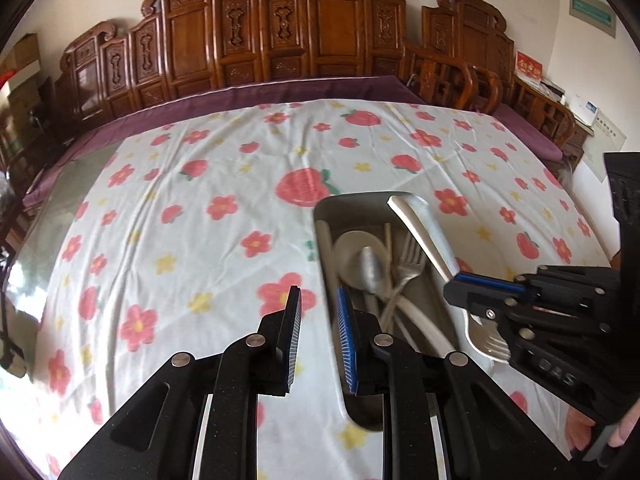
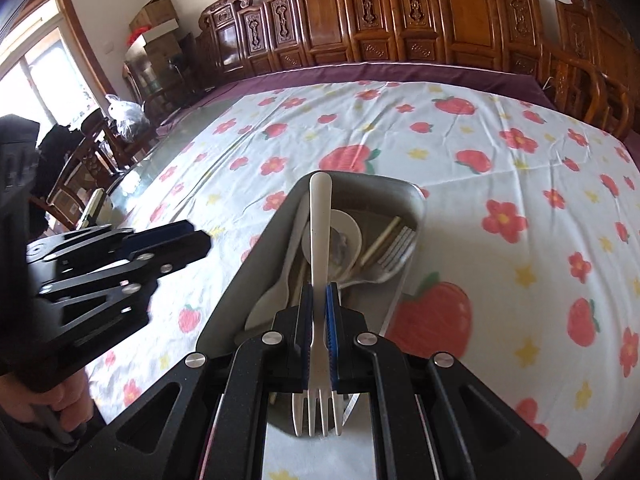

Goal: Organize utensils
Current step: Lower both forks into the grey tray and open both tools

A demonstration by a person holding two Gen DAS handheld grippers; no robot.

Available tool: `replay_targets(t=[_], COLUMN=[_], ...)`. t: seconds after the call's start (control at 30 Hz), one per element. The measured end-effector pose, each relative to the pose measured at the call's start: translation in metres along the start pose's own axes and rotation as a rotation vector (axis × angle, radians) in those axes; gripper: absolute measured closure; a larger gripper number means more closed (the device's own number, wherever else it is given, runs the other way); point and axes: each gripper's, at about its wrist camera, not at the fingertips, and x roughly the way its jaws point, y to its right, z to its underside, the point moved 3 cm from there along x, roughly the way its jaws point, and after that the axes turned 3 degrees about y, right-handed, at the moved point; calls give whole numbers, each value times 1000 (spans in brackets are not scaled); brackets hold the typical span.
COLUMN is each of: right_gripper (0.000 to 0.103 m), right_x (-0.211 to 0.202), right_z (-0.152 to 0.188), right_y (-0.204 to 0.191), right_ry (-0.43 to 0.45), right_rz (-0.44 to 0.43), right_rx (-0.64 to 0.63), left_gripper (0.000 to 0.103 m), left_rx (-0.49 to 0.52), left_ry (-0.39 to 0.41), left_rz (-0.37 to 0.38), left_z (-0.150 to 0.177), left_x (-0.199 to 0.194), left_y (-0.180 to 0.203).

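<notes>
While the right gripper (image 2: 319,344) sits low in the frame's centre, clamped on a white-handled fork (image 2: 319,240) by its neck, tines toward the camera, the handle reaches up-frame over the grey tray (image 2: 256,248). To place it well, I would lower it level alongside the forks (image 2: 394,250) at the tray's right, then release. The left gripper (image 1: 318,336) at bottom centre of its view is parted narrowly, empty, over the floral tablecloth (image 1: 180,220).
</notes>
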Motion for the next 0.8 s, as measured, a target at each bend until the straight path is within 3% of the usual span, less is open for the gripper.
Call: replay_targets(t=[0.43,0.57,0.8], right_gripper=[94,82,82], right_x=[5,0,-29], right_z=[1,3,7], right_y=[-6,-6,-4], right_ry=[9,20,52], right_rz=[-11,-11,9], right_rx=[2,1,-6], left_gripper=[86,86,84], left_rx=[-7,-19,-17], left_ry=[25,35,51], left_rz=[-25,-23,-24], left_z=[2,4,7], left_x=[-16,-21,-38], left_y=[-11,-9,0])
